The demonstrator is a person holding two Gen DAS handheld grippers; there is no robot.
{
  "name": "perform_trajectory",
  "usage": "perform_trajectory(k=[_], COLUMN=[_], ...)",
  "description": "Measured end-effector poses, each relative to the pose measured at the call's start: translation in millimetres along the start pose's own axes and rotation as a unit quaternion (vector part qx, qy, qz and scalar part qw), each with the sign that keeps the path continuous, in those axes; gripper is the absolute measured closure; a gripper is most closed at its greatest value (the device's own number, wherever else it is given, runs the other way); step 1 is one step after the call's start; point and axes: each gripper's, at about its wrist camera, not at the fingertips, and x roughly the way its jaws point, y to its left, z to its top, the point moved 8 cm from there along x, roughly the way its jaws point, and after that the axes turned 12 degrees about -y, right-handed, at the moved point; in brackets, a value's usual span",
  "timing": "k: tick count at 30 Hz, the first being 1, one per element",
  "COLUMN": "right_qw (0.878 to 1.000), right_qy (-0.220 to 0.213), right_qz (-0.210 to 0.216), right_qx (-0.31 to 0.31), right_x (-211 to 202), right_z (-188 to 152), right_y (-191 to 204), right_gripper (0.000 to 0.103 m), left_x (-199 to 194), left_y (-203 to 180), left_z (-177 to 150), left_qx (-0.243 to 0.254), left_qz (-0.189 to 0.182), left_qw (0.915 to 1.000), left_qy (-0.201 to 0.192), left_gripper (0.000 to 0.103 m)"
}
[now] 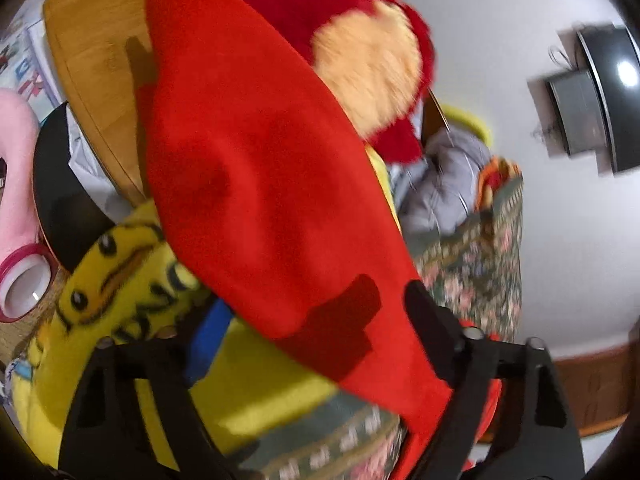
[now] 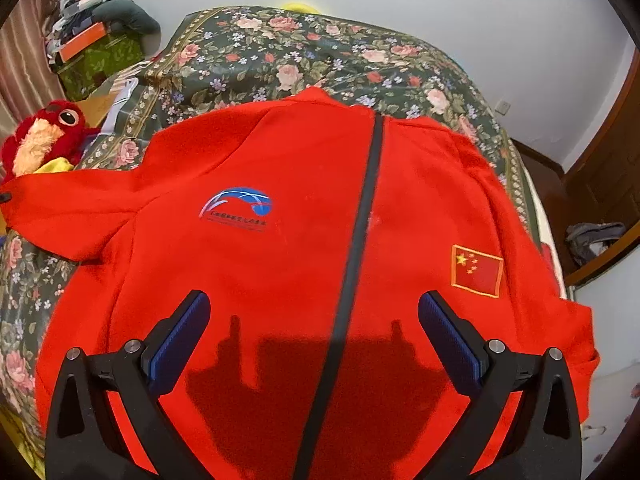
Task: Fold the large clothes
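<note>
Nearest my right gripper (image 2: 314,340) is the red jacket (image 2: 280,260), which lies spread front-up across the bed (image 2: 320,48); my right jaws stand wide apart above its lower front, holding nothing, their shadow falling on the cloth either side of the black zipper (image 2: 360,240). The jacket covers most of the floral bedspread, one sleeve (image 2: 68,208) reaching out toward the bed's edge on the left of this view. In the left wrist view that red sleeve (image 1: 260,184) fills the frame, lifted off the bed and running down into my left gripper (image 1: 320,320); one black finger (image 1: 424,312) presses against the cloth, the other is hidden behind the fabric, so the jaws appear closed on the sleeve, though the picture is blurred. Beneath the sleeve lies a yellow blanket (image 1: 120,280) with a duck-like face printed on it. Beyond it stands a red plush toy (image 1: 360,60) with a pale furry belly, seen also beside the sleeve from the right wrist. On the jacket's chest sit a flag patch (image 2: 477,270) and a blue round logo (image 2: 236,206), one either side of the zipper.
</note>
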Motion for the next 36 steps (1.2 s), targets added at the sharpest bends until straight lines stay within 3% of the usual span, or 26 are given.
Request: perform_trajectory(k=[2,8,11,13,18,22,27,32,36], right_qw=[1.000,0.999,0.998,0.997,0.995,0.994,0.991,0.993,0.994], right_qy=[-0.005,-0.012,-0.024,-0.031,-0.048,-0.063,-0.087,-0.094,-0.094], right_qz=[-0.012,-0.041,-0.059,-0.067,-0.071,-0.069,-0.076,-0.065,-0.059], right_qx=[-0.003,-0.011,-0.027,-0.038,-0.056,-0.059,-0.068,-0.042,-0.012], right_x=[-3,-17,-28,-36,-51,-62,-76,-92,-101], right_z=[0,-1,-4,-5,-9,-13,-13,-14,-20], right_y=[-7,-29,-39,-46,-59,-68,-87,-116,-134], right_gripper=[0.000,0.000,0.000,0.000,0.000,0.000,0.000,0.000,0.000], left_x=[5,-6,-20,-36,-74,-93,-93,-80,-62], left_y=[6,-8,-43,-80,-194,-288,-372,-421,-442], left_z=[9,17,18,19,-10,-63,-142,-230,-308], left_qx=[0.007,0.073,0.166,0.226,0.326,0.397,0.433,0.478,0.505], left_qz=[0.033,0.085,0.117,0.120,0.057,0.007,-0.058,-0.090,-0.112], left_qw=[0.9993,0.9919,0.9754,0.9602,0.9329,0.9035,0.8889,0.8674,0.8546], left_qy=[-0.014,-0.060,-0.084,-0.112,-0.141,-0.161,-0.138,-0.106,-0.052], left_gripper=[0.055,0.095,0.096,0.096,0.096,0.096,0.097,0.098,0.098])
